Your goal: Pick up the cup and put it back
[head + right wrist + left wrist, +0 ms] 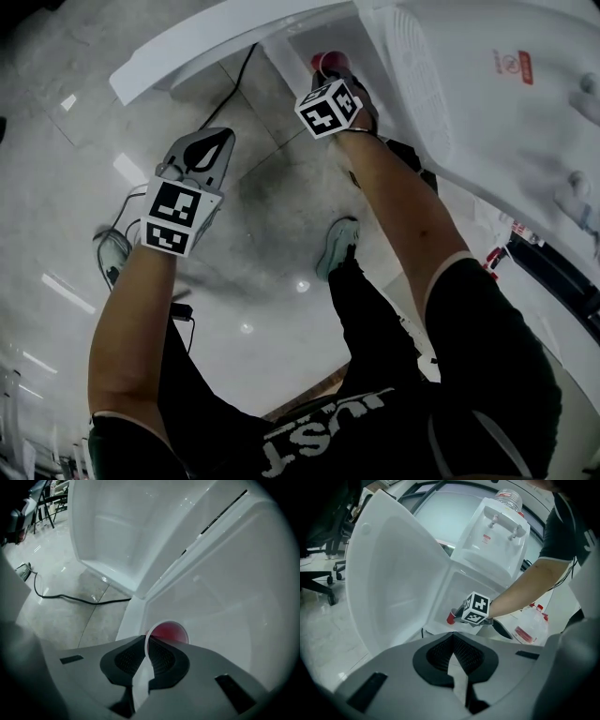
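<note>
Red cup [168, 632] is inside the dispenser's lower cabinet [225, 573], close to its front edge on the side of the open door [122, 527], mouth turned up toward the right gripper [146, 641]. Those jaws pinch the near rim, one pad inside, one outside (base contact is hidden). Left gripper [452, 637] hangs well back, jaws together, empty.

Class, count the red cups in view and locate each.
1. The cup is held by its rim in the right tongs, at the open cabinet; others may be hidden.
</note>
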{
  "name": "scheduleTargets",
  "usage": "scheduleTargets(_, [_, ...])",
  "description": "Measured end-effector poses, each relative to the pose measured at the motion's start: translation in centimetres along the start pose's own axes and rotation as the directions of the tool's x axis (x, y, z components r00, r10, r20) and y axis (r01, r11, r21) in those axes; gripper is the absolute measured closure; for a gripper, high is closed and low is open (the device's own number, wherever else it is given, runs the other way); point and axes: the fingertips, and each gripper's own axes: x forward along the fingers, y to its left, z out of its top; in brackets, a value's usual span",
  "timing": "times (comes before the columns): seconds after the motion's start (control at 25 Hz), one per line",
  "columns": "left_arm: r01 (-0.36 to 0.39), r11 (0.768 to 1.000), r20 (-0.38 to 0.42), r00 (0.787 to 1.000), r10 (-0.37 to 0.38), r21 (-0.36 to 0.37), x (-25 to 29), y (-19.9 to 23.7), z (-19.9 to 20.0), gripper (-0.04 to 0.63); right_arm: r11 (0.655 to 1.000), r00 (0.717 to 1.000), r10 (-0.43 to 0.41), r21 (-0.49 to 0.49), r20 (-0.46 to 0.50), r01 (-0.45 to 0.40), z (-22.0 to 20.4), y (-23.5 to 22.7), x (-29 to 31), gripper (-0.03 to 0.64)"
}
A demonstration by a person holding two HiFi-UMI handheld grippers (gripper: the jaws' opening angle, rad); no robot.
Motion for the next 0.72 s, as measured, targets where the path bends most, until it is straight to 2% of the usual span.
scheduleTargets(0.2, [-0.004, 1.0, 0.002, 1.0, 0.004, 0.002, -0.3, 0.5, 0.2, 0.588, 1.0, 0.999, 0.001, -0.018, -0.041, -0.002, -1.3, -0.1, 1.2, 0.571])
scheduleTargets(0.52, [-0.001, 1.0, -0.001, 1.0, 0.001, 0.005, 0.2, 0.2, 0.1, 0.588, 0.999, 1.0, 0.009, -0.033, -0.004, -0.009, -1.1, -0.3, 2.0, 0.571])
scheduleTargets(0.72, [0.006, 1.0, 0.0, 1.0, -0.006, 0.004, 0.5, -0.2, 0.2, 0.588, 1.0, 1.0, 0.005, 0.002, -0.011, -0.005, -1.2, -0.6, 2.1, 0.569])
